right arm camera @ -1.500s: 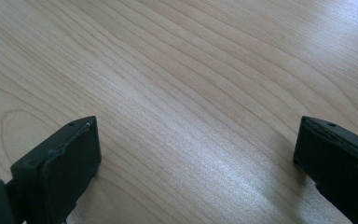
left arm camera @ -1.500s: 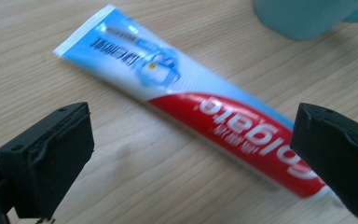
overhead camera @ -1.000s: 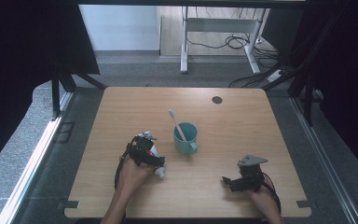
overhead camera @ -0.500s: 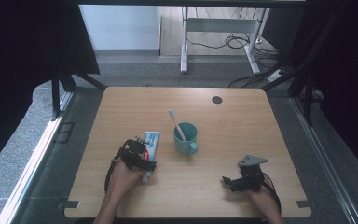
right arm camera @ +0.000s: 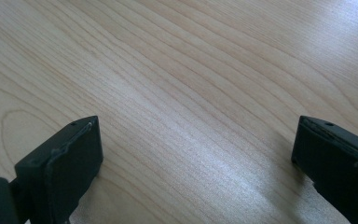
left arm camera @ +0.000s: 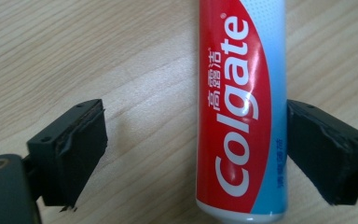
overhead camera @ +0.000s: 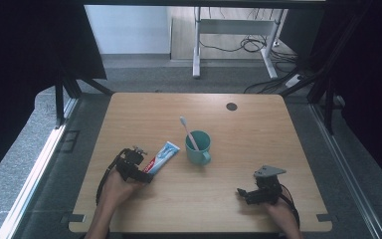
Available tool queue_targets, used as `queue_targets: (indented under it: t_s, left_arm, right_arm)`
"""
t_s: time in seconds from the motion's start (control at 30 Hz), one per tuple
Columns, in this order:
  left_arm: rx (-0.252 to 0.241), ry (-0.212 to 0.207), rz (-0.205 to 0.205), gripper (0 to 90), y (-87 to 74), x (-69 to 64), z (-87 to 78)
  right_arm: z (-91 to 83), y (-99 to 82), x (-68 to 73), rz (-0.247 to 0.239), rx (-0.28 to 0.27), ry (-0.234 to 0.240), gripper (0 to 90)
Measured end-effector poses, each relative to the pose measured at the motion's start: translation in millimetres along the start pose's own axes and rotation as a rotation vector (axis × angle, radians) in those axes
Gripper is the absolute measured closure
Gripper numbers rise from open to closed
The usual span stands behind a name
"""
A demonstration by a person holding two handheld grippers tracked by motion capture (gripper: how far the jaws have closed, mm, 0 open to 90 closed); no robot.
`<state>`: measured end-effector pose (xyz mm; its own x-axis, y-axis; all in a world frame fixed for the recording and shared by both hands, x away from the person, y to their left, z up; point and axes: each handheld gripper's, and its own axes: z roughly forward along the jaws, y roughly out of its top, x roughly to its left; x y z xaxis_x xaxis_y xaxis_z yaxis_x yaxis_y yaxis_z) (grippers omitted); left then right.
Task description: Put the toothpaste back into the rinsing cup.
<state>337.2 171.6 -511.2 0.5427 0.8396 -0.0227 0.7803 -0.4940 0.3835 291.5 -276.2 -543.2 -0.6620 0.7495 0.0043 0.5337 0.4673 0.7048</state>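
Left claw (left arm camera: 193,154): spread, has just been closing in; toothpaste tube (left arm camera: 241,116) lies flat on the desk (overhead camera: 258,134) between its jaws (right side touching).
Right claw (right arm camera: 196,163): spread over bare desk.
High view: green cup (overhead camera: 198,147) near the tube.

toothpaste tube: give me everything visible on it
The toothpaste tube is red, white and light blue, looks like soft plastic, printed Colgate with Chinese characters. It lies flat on the wooden table, pointing diagonally toward the teal cup without touching it. The left hand-held gripper straddles its near end: the right jaw sits against its edge, the left jaw stands clear.
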Motion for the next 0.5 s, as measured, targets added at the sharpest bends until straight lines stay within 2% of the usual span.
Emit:
queue_targets:
  t_s: [0.2, 0.33, 0.4, 0.5]
  left_arm:
    - [0.021, -0.031, 0.040, 15.1, 14.7, -0.7, 1.4]
    - [0.070, -0.036, 0.068, 17.5, 26.5, -3.5, 3.7]
    - [0.090, -0.037, 0.066, 18.7, 32.7, -5.1, 6.1]
    - [0.148, -0.038, 0.088, 22.1, 41.7, -6.5, 9.9]
  right_arm:
    - [0.0, 0.0, 0.0, 0.000, 0.000, 0.000, 1.5]
    - [-0.1, 0.0, -0.1, -0.001, 0.001, 0.000, 1.5]
    - [0.0, 0.0, 0.0, -0.001, 0.001, 0.000, 1.6]
    - [0.0, 0.0, -0.1, -0.001, 0.001, -0.001, 1.6]
